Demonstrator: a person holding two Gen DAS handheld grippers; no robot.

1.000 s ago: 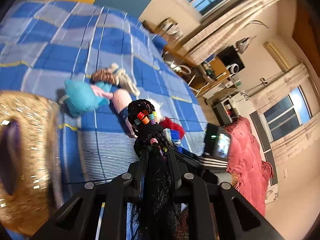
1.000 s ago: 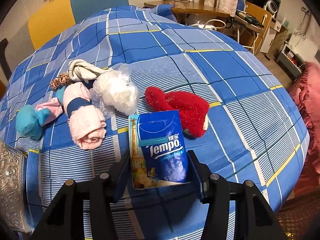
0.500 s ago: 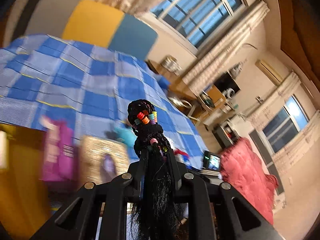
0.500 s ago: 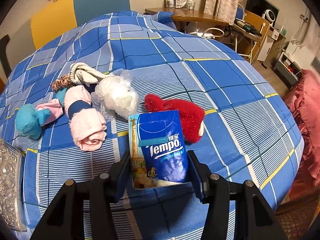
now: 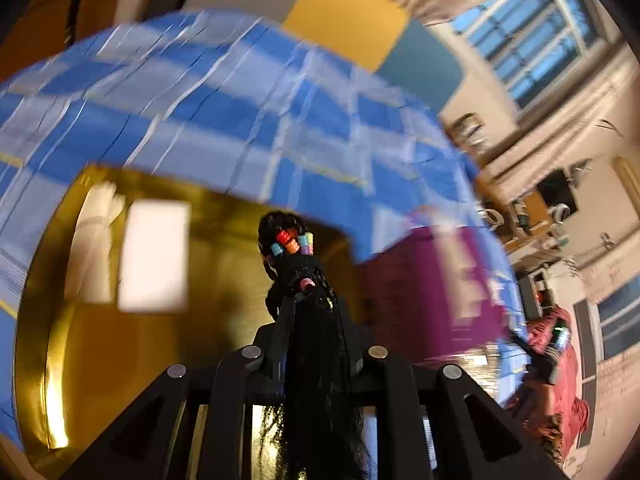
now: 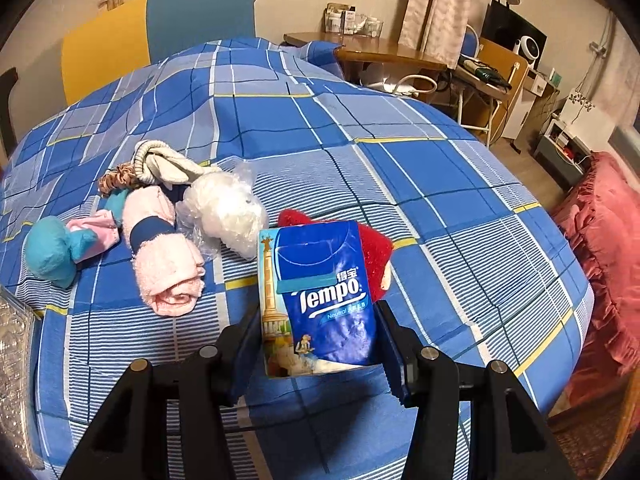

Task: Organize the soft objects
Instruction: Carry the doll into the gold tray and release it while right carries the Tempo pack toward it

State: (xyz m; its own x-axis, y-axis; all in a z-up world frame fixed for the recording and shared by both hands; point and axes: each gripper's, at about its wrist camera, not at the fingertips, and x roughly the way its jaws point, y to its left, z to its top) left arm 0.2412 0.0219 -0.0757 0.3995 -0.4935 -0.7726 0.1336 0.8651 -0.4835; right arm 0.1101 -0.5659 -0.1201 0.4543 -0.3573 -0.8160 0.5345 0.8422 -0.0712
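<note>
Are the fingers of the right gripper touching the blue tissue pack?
Touching. The right wrist view shows the right gripper with both fingers pressed against the sides of the tissue pack.

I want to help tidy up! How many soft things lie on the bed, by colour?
Pink: 2 (rolled towel, small cloth)
Teal: 1 (plush toy)
White: 1 (fluffy bundle)
Cream: 1 (knit cloth)
Brown: 1 (scrunchie)
Red: 1 (fuzzy plush)
Total: 7

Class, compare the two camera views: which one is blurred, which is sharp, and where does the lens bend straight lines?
Left wrist view: bedspread and gold box smeared, hairpiece crisp. Right wrist view: sharp throughout, tissue pack print readable; bedspread lines bow toward the edges.
</note>
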